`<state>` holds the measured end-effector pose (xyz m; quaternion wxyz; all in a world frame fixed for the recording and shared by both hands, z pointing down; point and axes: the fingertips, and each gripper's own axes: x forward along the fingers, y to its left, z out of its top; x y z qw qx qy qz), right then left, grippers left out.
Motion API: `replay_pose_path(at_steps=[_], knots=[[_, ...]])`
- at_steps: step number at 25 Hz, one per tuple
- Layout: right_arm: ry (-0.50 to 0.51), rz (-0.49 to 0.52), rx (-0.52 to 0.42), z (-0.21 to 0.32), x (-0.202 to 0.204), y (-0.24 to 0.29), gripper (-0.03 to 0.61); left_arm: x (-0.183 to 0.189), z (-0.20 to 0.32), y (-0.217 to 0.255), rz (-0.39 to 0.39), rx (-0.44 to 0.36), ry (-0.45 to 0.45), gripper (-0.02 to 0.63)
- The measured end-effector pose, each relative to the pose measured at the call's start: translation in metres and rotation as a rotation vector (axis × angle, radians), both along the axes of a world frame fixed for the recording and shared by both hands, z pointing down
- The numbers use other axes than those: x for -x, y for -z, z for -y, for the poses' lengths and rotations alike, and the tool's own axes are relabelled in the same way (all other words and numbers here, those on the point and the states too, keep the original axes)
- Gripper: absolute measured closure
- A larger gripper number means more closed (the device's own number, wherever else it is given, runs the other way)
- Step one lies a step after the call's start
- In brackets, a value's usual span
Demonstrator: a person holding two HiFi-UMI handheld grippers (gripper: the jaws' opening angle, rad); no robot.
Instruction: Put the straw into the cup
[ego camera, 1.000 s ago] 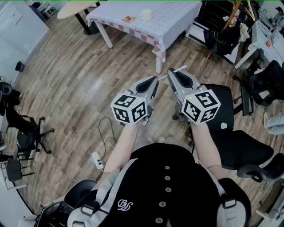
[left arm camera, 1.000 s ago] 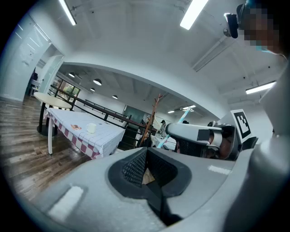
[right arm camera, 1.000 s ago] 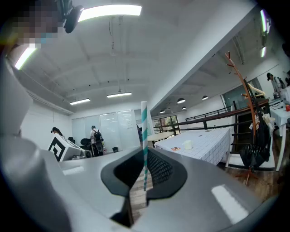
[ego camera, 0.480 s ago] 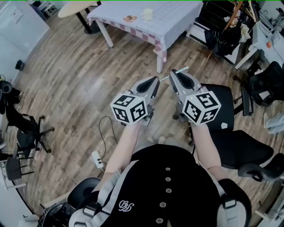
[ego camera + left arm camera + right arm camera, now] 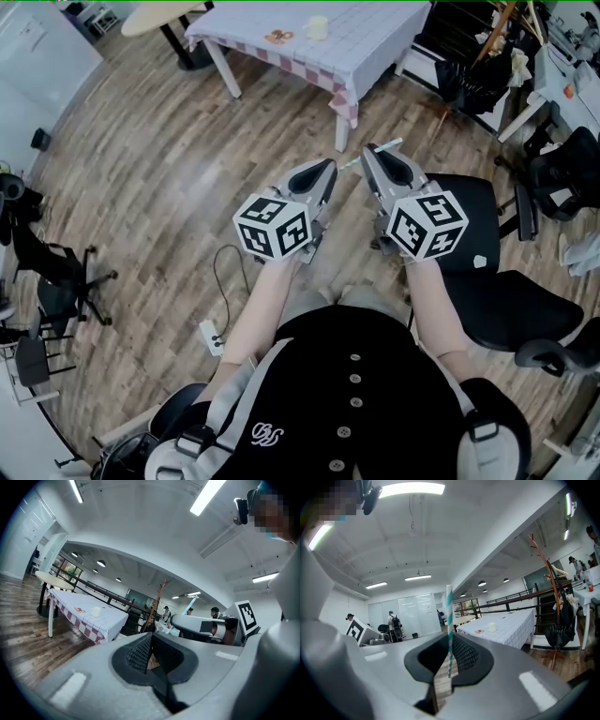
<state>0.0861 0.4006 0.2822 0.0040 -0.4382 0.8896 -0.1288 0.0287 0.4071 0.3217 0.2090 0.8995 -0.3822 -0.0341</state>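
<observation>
A white straw with teal stripes stands upright between the jaws of my right gripper, which is shut on it. In the head view the straw sticks out sideways at the right gripper's tip. My left gripper is held level beside it, and its jaws are shut with nothing in them. A small white cup stands far ahead on a table with a checked cloth. The cup also shows in both gripper views.
Wooden floor lies between me and the table. A black office chair stands close at my right, and more chairs and a coat stand are further right. A cable and power strip lie on the floor at my left. People stand in the background.
Both grippers keep the same pose, and the straw stays gripped in the right one. The table and cup have shifted slightly up and right in the head view.
</observation>
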Motion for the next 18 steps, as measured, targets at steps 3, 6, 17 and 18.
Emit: replay_pose_path(at_steps=[3, 6, 17, 18], knots=[[-0.015, -0.009, 0.001, -0.002, 0.007, -0.005, 0.554, 0.005, -0.003, -0.003, 0.005, 0.002, -0.019, 0.617], [-0.021, -0.001, -0.006, -0.003, 0.012, -0.006, 0.554, 0.011, 0.000, -0.006, 0.010, -0.009, -0.024, 0.617], [0.009, -0.016, 0.031, 0.056, 0.026, -0.026, 0.554, 0.020, 0.053, -0.022, 0.022, 0.012, -0.026, 0.615], [0.015, -0.014, 0.027, 0.066, 0.026, -0.026, 0.554, 0.021, 0.062, -0.022, 0.016, 0.011, -0.021, 0.615]])
